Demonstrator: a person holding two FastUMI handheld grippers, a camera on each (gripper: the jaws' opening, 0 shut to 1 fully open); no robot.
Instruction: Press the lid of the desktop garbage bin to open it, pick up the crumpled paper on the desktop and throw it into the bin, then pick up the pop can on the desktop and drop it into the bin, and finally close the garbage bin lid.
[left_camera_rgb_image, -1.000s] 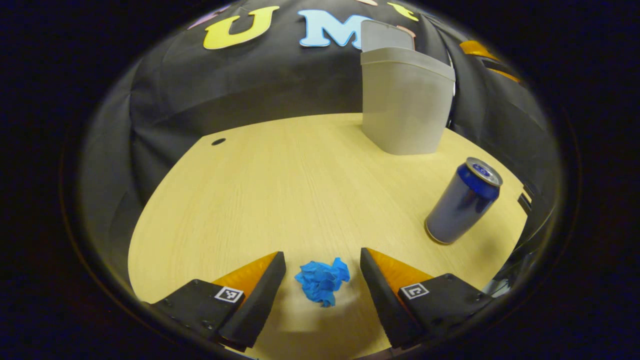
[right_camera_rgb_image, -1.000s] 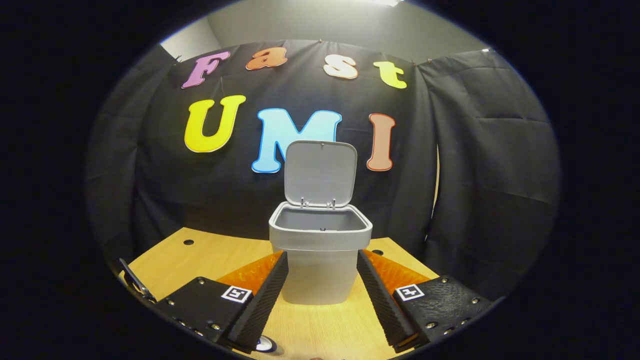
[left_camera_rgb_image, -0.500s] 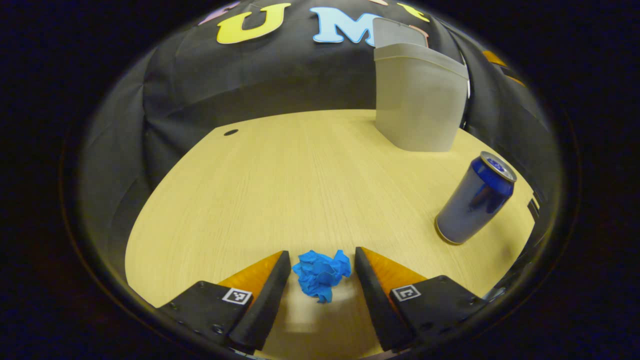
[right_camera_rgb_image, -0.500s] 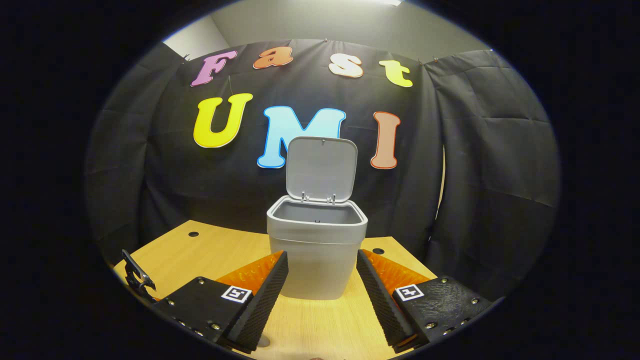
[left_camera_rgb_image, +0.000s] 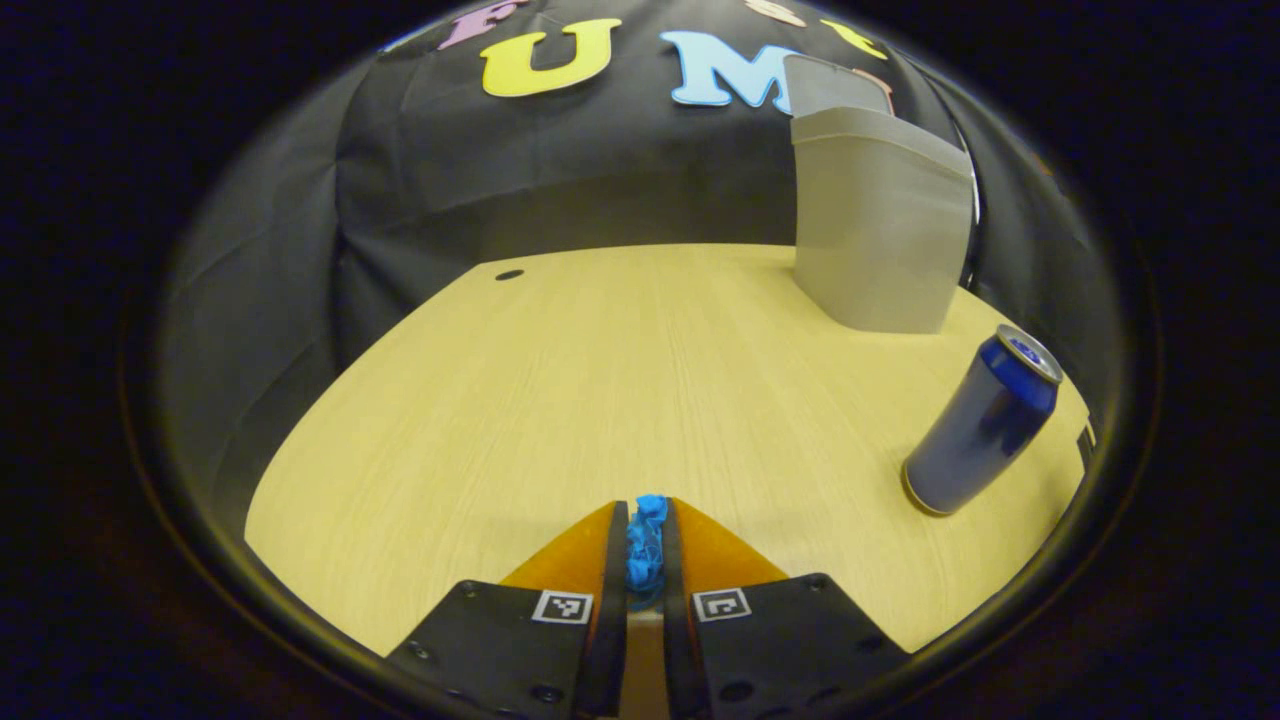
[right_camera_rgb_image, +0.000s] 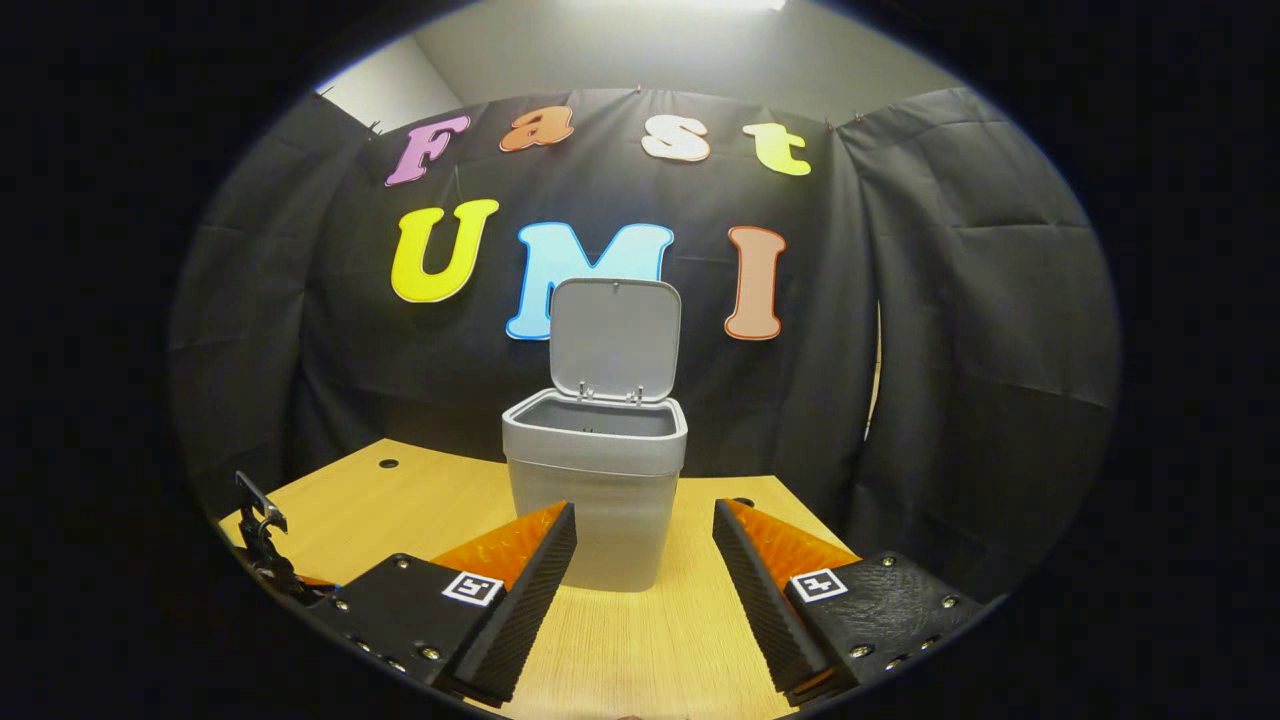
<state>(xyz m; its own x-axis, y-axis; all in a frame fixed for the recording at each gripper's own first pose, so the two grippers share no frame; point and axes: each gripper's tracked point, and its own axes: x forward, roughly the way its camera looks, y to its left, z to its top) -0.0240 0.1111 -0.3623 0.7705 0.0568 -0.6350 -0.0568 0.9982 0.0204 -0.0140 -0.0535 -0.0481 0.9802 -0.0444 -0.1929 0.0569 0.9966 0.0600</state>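
The black cloth wall (right_camera_rgb_image: 980, 330) hangs behind everything, far ahead of both grippers, with a pale plain wall (right_camera_rgb_image: 690, 45) above it in the right gripper view. Below the cloth spreads the light wooden desktop (left_camera_rgb_image: 600, 380), its grain running away from the left gripper (left_camera_rgb_image: 646, 545); a small dark hole (left_camera_rgb_image: 509, 274) sits near its far edge, ahead and to the left of that gripper.

The grey garbage bin (right_camera_rgb_image: 595, 480) stands upright straight ahead of the right gripper (right_camera_rgb_image: 644, 570), a little left of its centre line and beyond its fingertips. Its lid (right_camera_rgb_image: 614, 340) is raised, standing nearly vertical at the back, and the mouth is open. From the left gripper the bin (left_camera_rgb_image: 880, 235) is far ahead and to the right.

The blue pop can (left_camera_rgb_image: 985, 420) stands on its base, long axis upright, ahead and well to the right of the left gripper, nearer than the bin and well apart from it.

The left gripper is low over the desktop, pointing forward across it, its fingers clenched on the blue crumpled paper (left_camera_rgb_image: 645, 550), which is squeezed into a narrow strip with its long axis running forward along them.

The right gripper is held level above the desktop, fingers spread wide and holding nothing.
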